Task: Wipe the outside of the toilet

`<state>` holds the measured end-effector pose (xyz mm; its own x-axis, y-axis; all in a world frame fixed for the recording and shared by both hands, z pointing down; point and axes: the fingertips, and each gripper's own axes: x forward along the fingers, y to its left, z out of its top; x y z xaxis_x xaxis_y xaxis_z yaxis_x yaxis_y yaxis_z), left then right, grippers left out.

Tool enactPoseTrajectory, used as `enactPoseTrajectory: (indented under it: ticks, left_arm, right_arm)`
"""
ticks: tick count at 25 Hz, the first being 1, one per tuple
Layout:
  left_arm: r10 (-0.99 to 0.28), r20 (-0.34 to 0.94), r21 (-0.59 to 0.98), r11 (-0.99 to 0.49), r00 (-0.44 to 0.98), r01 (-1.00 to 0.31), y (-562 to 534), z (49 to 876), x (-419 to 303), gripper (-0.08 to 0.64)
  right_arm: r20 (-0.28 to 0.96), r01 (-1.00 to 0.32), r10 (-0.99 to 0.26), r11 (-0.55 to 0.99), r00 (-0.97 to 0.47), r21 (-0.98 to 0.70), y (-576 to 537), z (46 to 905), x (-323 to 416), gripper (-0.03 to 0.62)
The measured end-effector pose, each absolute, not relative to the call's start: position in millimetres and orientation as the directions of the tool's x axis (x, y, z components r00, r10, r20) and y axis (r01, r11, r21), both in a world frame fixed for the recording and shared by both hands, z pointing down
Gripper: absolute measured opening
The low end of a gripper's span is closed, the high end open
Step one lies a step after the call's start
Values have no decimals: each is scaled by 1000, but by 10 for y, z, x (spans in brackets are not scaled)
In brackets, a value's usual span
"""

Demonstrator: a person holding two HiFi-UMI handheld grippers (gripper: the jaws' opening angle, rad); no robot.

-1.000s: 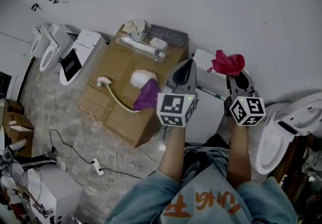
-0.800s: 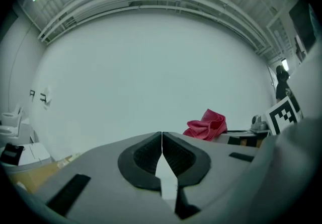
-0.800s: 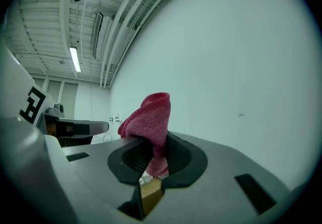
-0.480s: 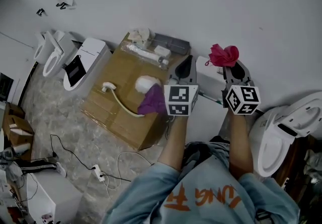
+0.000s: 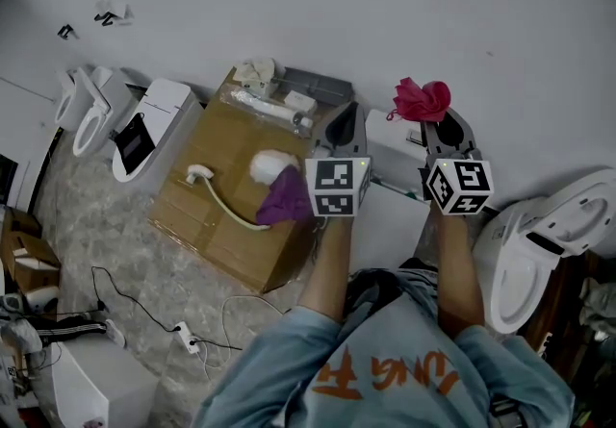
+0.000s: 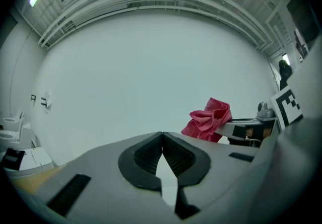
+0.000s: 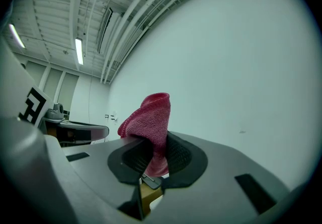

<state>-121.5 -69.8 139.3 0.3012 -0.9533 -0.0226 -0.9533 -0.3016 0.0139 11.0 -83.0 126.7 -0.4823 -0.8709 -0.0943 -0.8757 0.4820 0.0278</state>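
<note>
Right now your right gripper (image 7: 151, 153) is clamped on the red cloth (image 7: 151, 117). One fold is pinched deep between the pads and the rest bunches up above the tips, which leaves a soft wad out front to do the wiping. Your left gripper (image 6: 162, 142) has its jaws pressed together on nothing (probably so it's free to steady something when needed). Both grippers point side by side at the bare wall (image 5: 385, 3), raised over the white toilet (image 5: 393, 214) that sits just in front of your legs, so the cloth touches no surface. Another toilet (image 5: 539, 243) stands to your right. The wiping has not begun, I'd judge — you need to tip the right gripper down to bring that wad onto the outer shell of the toilet in front of you.
</note>
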Motion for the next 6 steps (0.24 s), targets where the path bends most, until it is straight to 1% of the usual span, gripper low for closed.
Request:
enactPoseTrajectory:
  ticks: [6]
  left_arm:
    - [-951, -5, 16, -309, 309, -951, -753, 1446, -1249, 25]
  right_arm:
    - [-100, -874, -869, 484, -485, 35, -875, 1280, 52, 69]
